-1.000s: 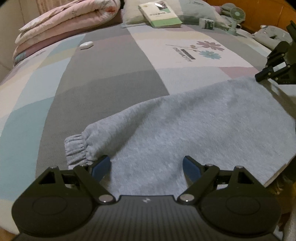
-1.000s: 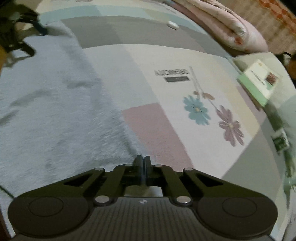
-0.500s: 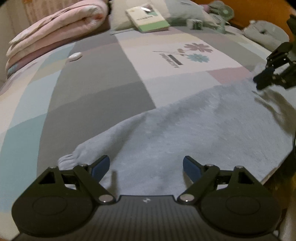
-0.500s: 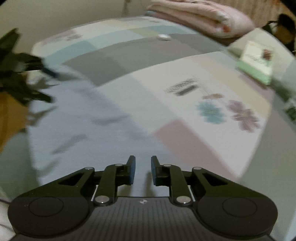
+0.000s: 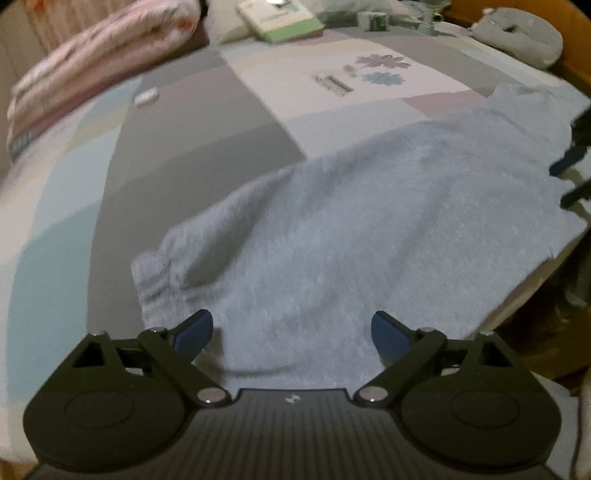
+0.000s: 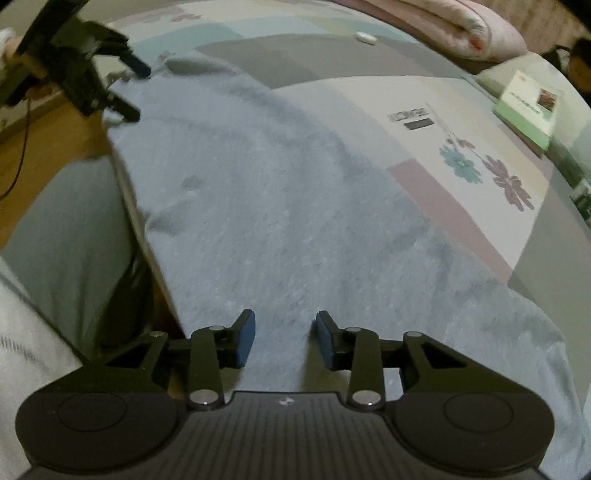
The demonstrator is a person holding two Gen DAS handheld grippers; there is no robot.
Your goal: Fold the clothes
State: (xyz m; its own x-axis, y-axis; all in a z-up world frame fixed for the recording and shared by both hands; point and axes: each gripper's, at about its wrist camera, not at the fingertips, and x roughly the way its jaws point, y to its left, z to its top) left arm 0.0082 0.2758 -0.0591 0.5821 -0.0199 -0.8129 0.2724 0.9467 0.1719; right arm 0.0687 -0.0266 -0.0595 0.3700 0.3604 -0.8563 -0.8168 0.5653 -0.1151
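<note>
A pale blue-grey fleecy garment [image 5: 362, 221] lies spread flat across the near part of a bed covered by a patchwork sheet of grey, pale blue, pink and cream blocks [image 5: 207, 122], its ribbed cuff [image 5: 155, 273] at the near left and its right edge running along the bed's near edge, possibly just over it, though the blur makes that hard to settle. The left gripper [image 5: 291, 332] hangs above the cloth just right of the cuff, its blue-padded jaws spread wide and opening, with nothing pinched between them. The right gripper [image 6: 282, 339] sits over the other end of the garment, its jaws partly parted and opening, the fabric showing beneath the gap but not clamped. Both tools are released, so the garment rests wholly on the bed. The main risk I see is a one-layer grab: the fleece looks thick and doubled, and a shallow pinch could lift only the top layer, leaving the fold skewed. With the cloth so near the bed's edge, a sideways tug could also drag it off. At the far end lie a rolled pink quilt [image 5: 96, 62], a green-edged white book [image 5: 280, 18] and a small white oval object [image 5: 146, 96], all well apart from the garment.
</note>
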